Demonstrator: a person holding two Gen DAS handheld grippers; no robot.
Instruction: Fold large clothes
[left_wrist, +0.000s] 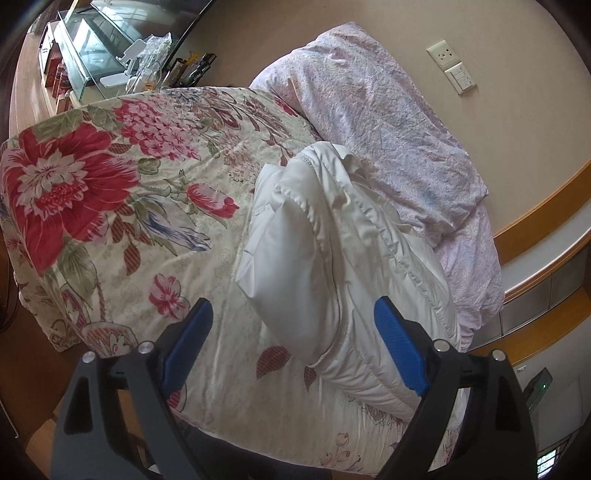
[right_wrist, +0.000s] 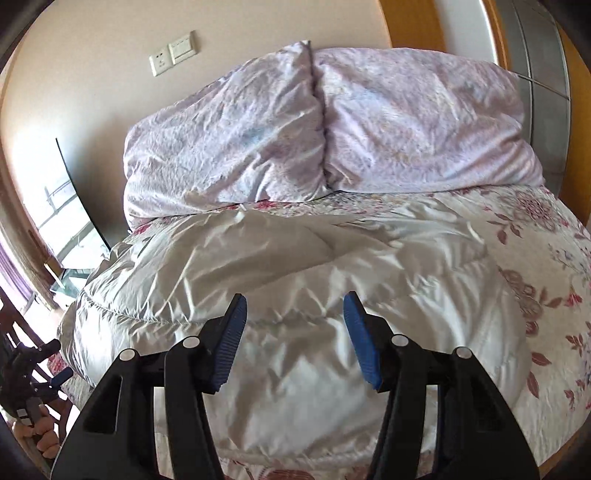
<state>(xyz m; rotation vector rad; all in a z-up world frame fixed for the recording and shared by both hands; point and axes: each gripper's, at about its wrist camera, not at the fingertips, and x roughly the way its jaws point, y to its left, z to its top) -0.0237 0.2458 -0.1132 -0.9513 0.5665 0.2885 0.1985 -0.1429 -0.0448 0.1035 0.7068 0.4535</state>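
Both grippers (left_wrist: 291, 314) (right_wrist: 295, 306) spread, empty, above white padded jacket (right_wrist: 295, 258) on floral quilt (left_wrist: 129, 184); lilac duvet (right_wrist: 332, 129) behind.

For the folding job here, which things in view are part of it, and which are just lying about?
Part of the job:
white padded jacket, lying on the floral quilt
left gripper, open
right gripper, open, nothing between the pads

Just lying about:
lilac bedding piled behind
wall socket and switch
glass case

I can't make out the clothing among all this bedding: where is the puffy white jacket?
The puffy white jacket lies bunched on the floral quilt, just in front of the lilac pillows by the wall.
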